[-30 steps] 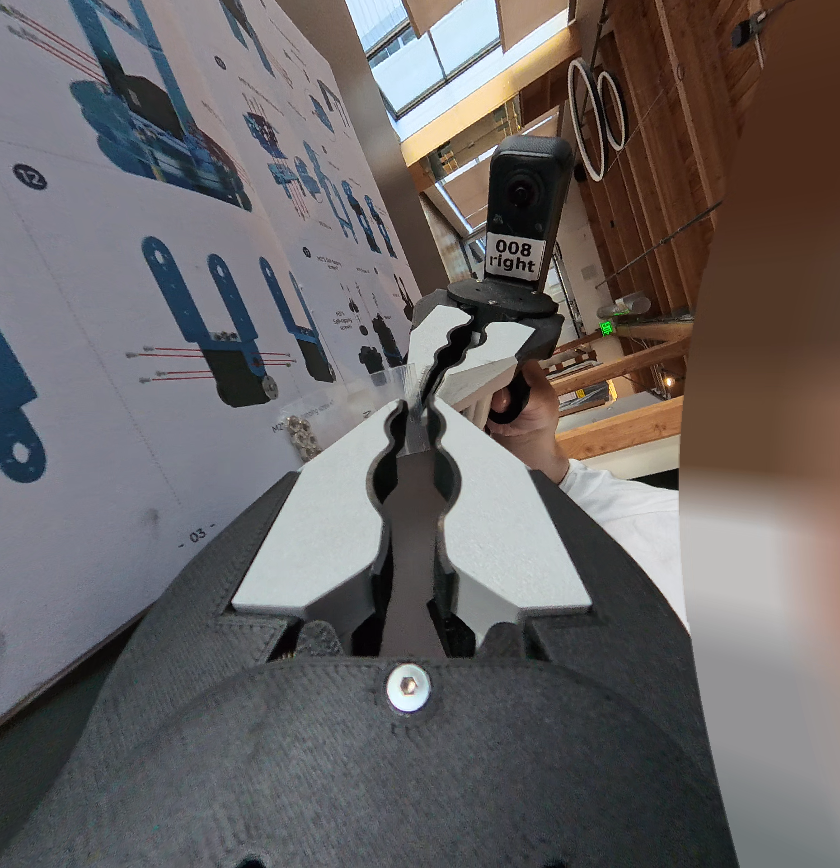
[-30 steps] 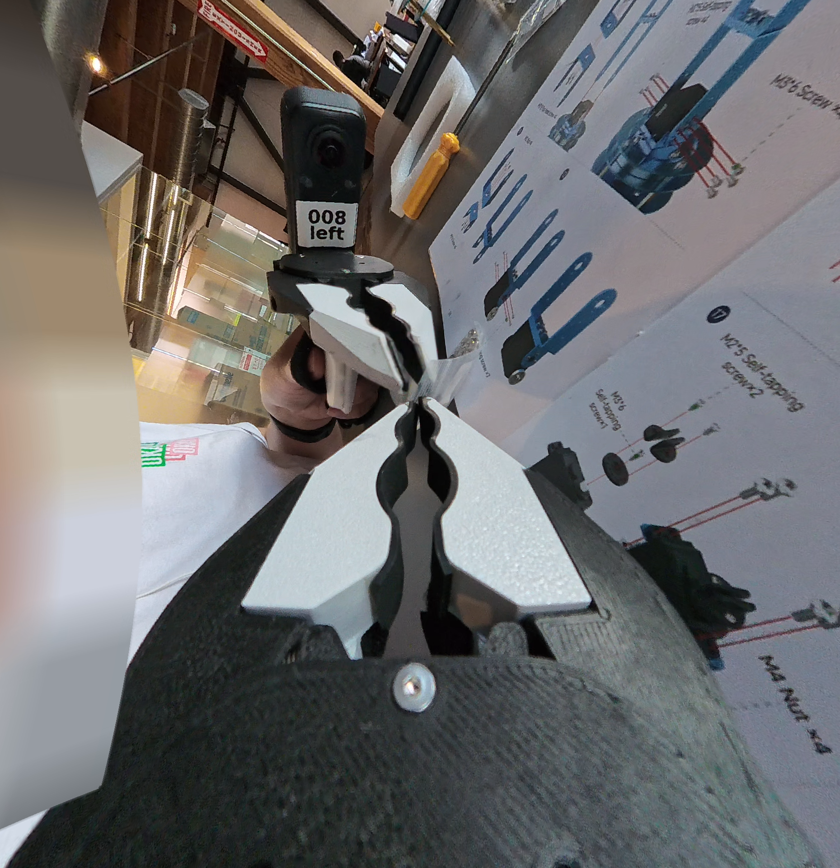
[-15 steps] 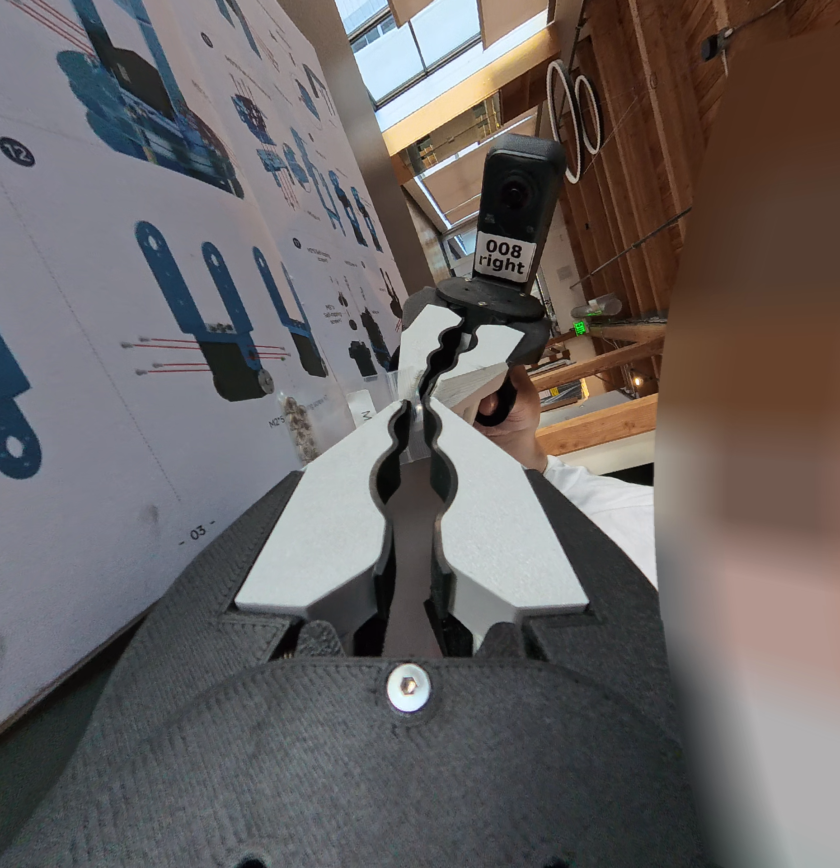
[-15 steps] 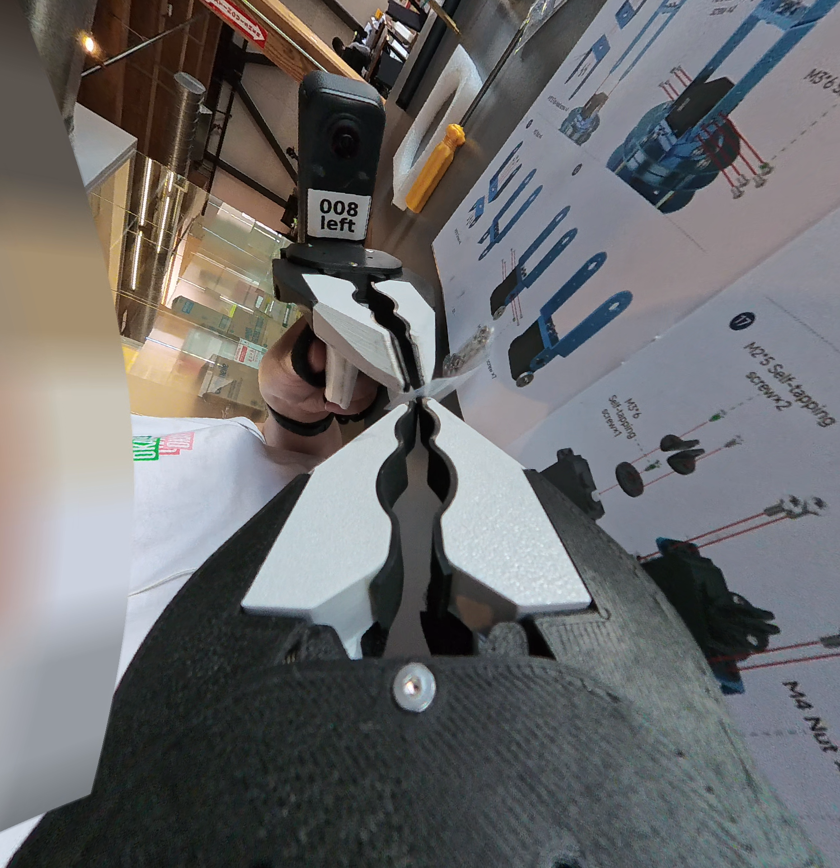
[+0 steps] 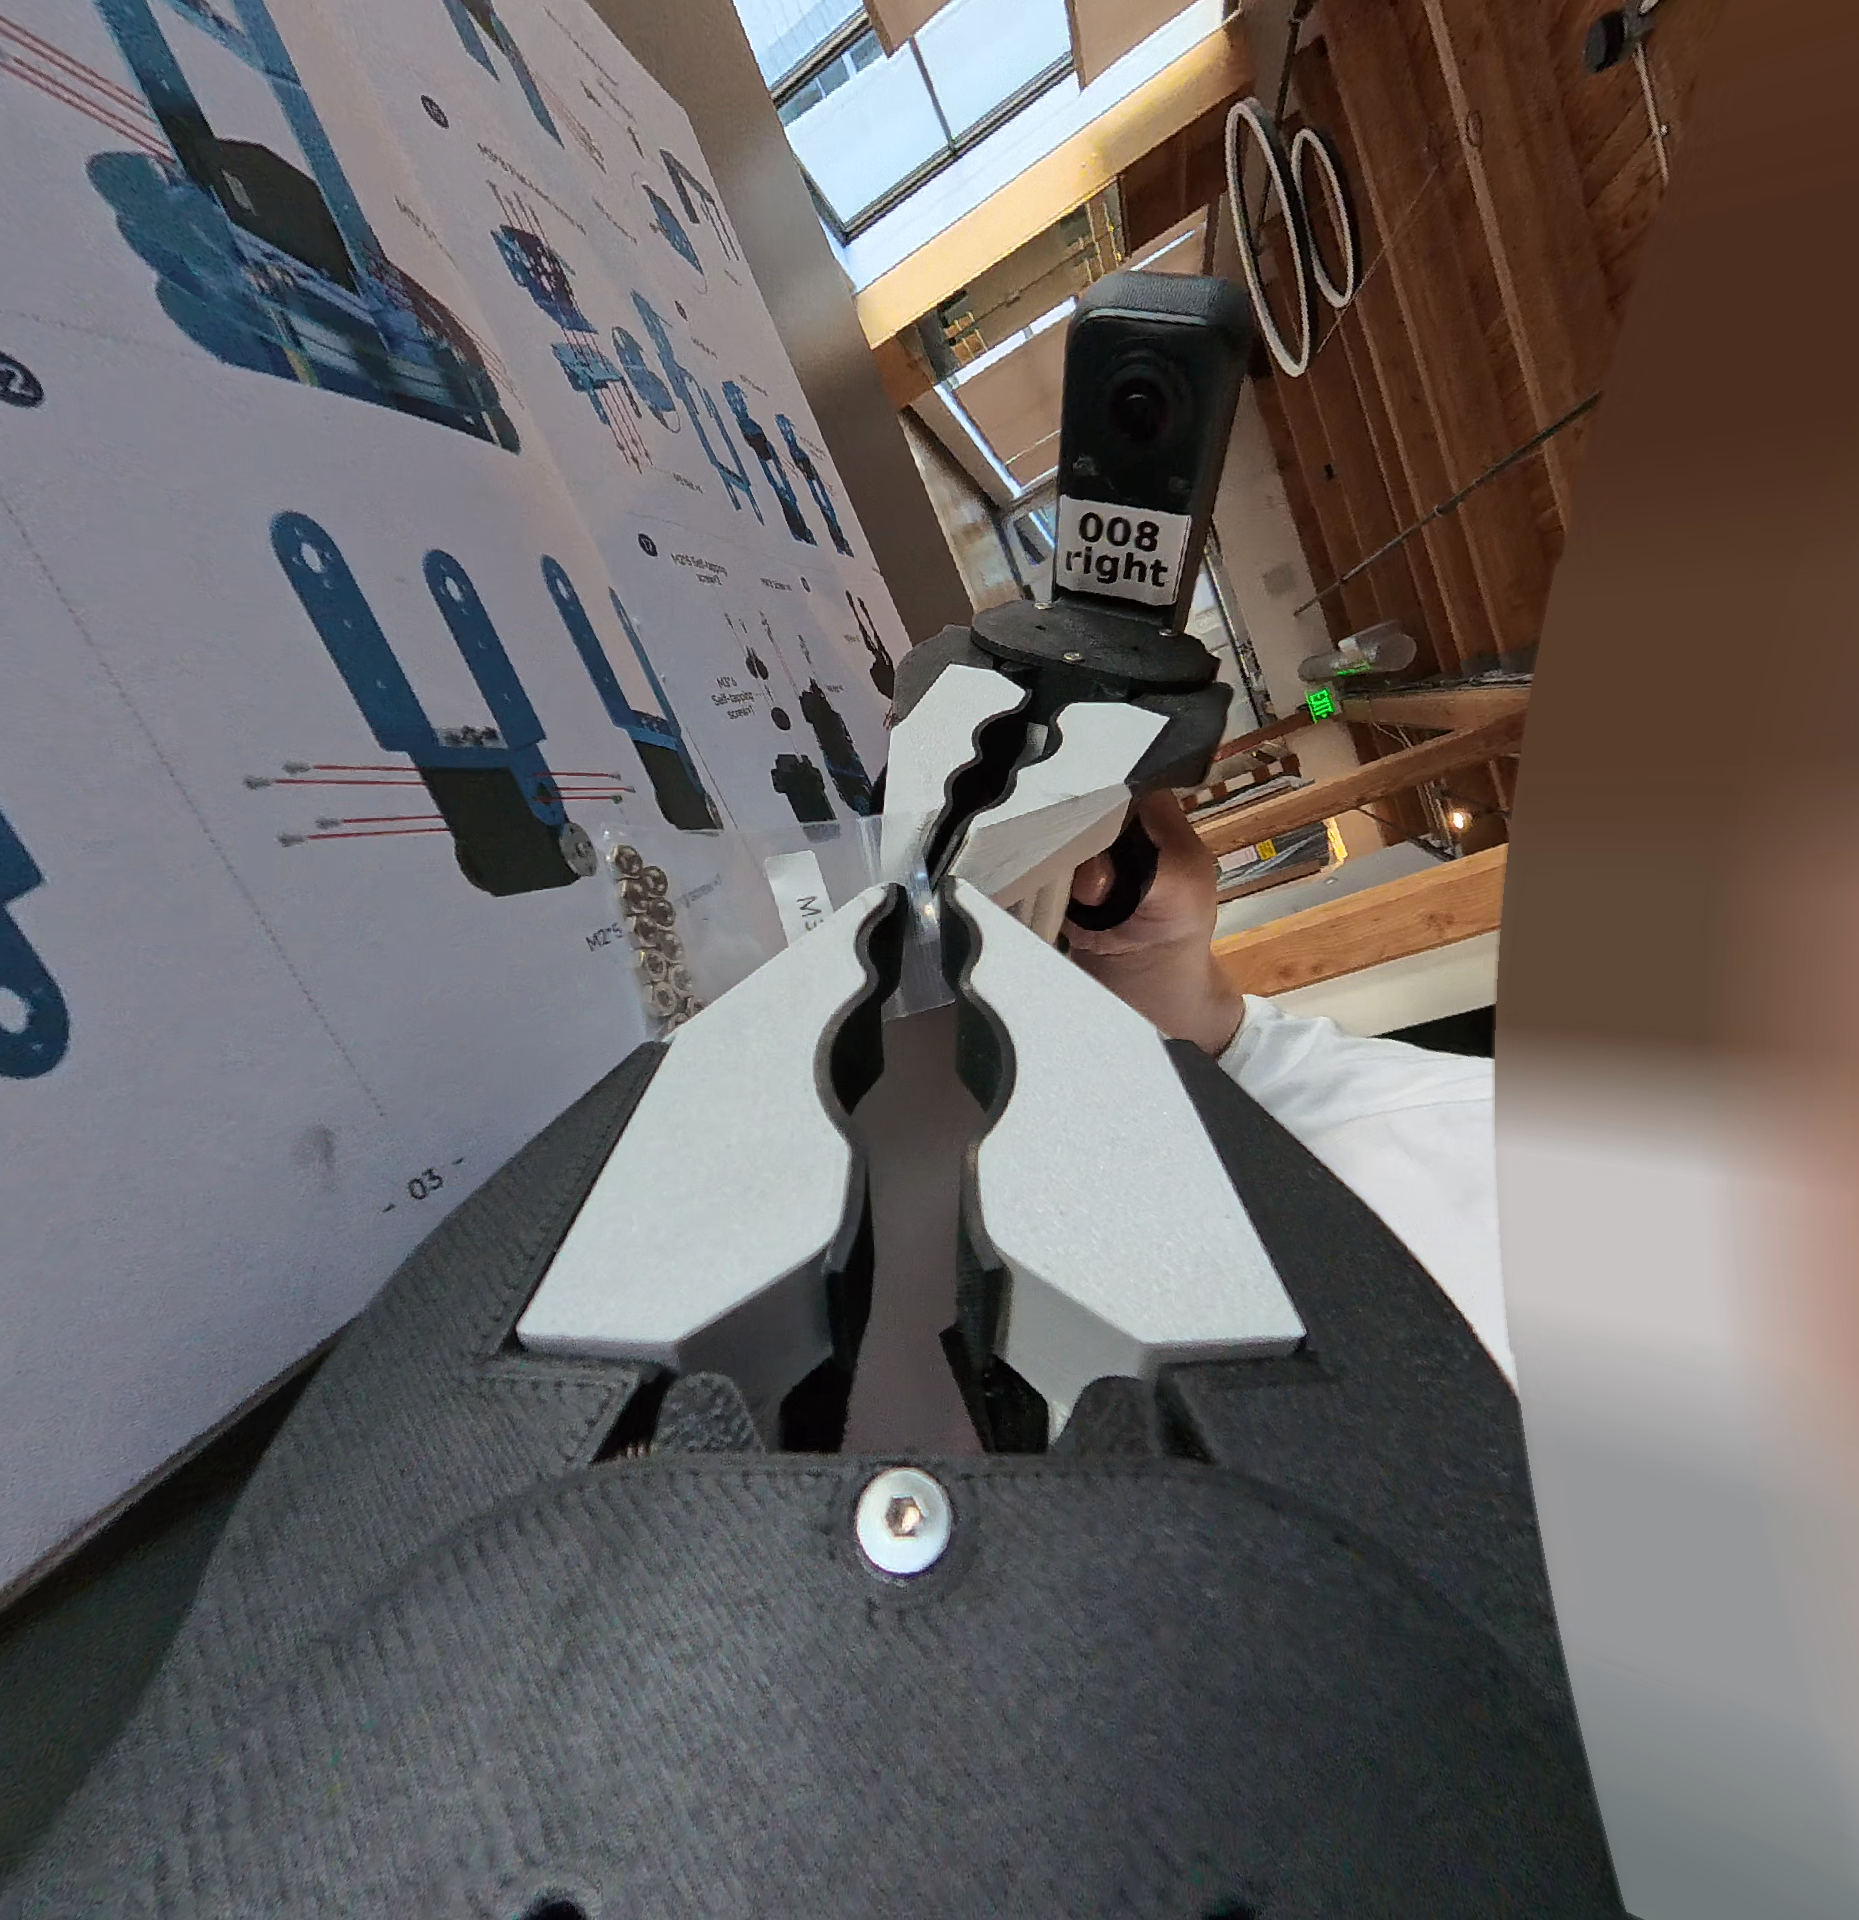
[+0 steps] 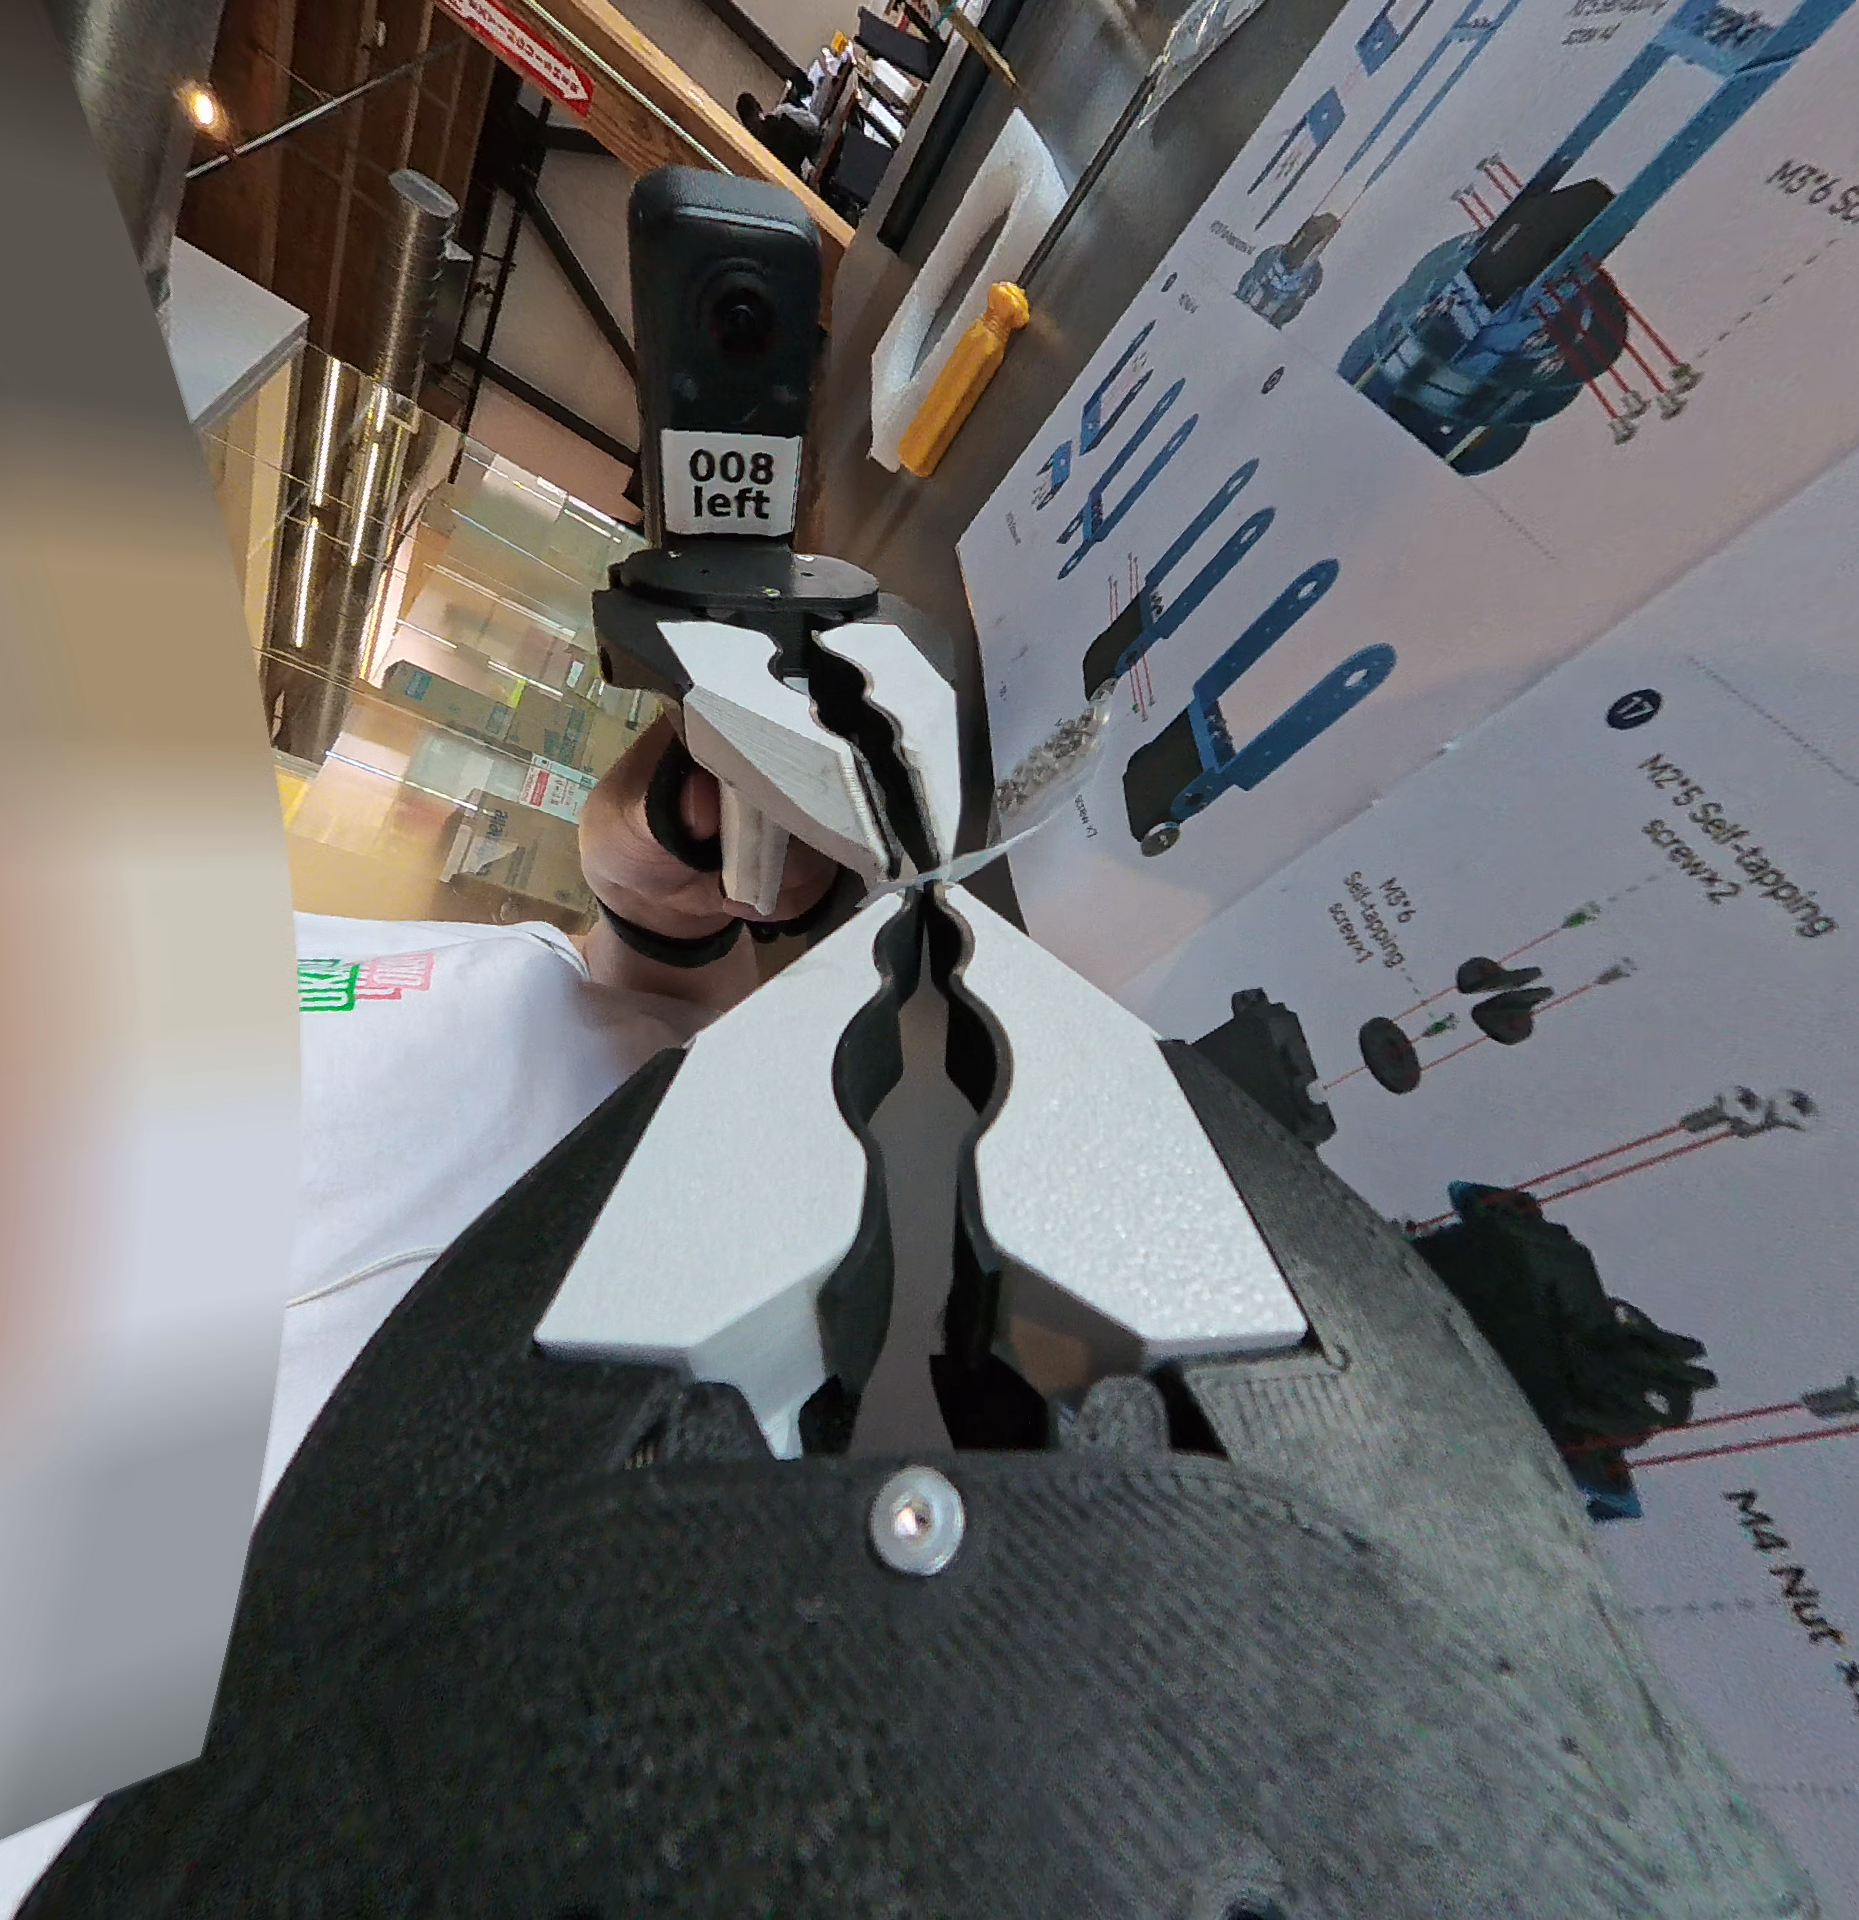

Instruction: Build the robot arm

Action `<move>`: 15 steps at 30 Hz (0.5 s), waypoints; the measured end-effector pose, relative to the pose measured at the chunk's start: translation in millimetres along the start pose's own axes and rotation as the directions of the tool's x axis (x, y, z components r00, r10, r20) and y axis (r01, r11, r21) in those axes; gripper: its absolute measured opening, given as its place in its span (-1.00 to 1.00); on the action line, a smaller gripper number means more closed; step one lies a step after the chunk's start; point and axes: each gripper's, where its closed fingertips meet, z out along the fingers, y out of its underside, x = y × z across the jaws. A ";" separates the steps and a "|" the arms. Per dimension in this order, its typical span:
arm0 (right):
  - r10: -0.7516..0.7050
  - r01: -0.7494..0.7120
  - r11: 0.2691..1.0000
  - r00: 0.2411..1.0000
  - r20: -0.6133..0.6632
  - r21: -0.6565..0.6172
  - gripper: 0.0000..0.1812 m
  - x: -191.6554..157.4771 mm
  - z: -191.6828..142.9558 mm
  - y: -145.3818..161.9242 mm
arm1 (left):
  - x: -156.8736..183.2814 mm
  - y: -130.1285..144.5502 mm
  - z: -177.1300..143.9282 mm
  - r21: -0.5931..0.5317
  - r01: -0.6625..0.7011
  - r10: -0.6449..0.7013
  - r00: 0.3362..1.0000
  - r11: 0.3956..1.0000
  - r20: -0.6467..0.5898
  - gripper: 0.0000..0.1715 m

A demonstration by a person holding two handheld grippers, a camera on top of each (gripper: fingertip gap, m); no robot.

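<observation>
1. In the left wrist view, the printed instruction sheet [image 5: 229, 987] fills the left side. It shows blue brackets and black parts, and it lies flat under my tools.
2. Just right of that, the clear plastic bag [image 5: 696, 914] hangs above the sheet. A cluster of small metal nuts [image 5: 650, 935] sits in its far end, and a white label is stuck on its side.
3. My left gripper [image 5: 920, 909] is clenched on the bag's near edge, and a strip of clear film shows between the closed tips.
4. My right gripper [image 5: 930, 847] meets it tip to tip from the other side, pinched onto the same edge. My right hand [image 5: 1143, 914] is wrapped round its handle.
5. In the right wrist view, my left hand [image 6: 655, 862] and the left gripper [image 6: 904, 868] are left of centre. My right gripper [image 6: 927, 896] is closed on the thin film, and the bag [image 6: 1050, 769] trails off to the right over the sheet [image 6: 1527, 644].
6. Farther right and beyond, a yellow-handled screwdriver [image 6: 961, 384] lies beside a white foam piece [image 6: 935, 301]. A black part [image 6: 1569, 1340] rests on the sheet near my gripper body.
7. Hard to make out:
   - The film is nearly invisible at the tips, so I cannot tell how much of the edge each jaw pair holds.
   - I cannot tell whether the bag's mouth is sealed.
   - The black part is half hidden by my gripper.
</observation>
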 end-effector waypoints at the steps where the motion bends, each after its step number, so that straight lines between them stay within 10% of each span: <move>1: 0.004 -0.004 1.000 1.000 0.003 0.006 -1.00 -0.2 -0.5 -0.8 | -0.2 -0.3 -0.2 0.005 -0.009 0.009 1.000 1.000 0.006 -0.97; 15: 0.020 -0.020 0.999 1.000 0.005 0.033 -1.00 2.7 -2.2 -5.7 | -9.7 2.1 -3.2 -0.029 -0.123 0.126 0.982 0.992 0.140 -0.87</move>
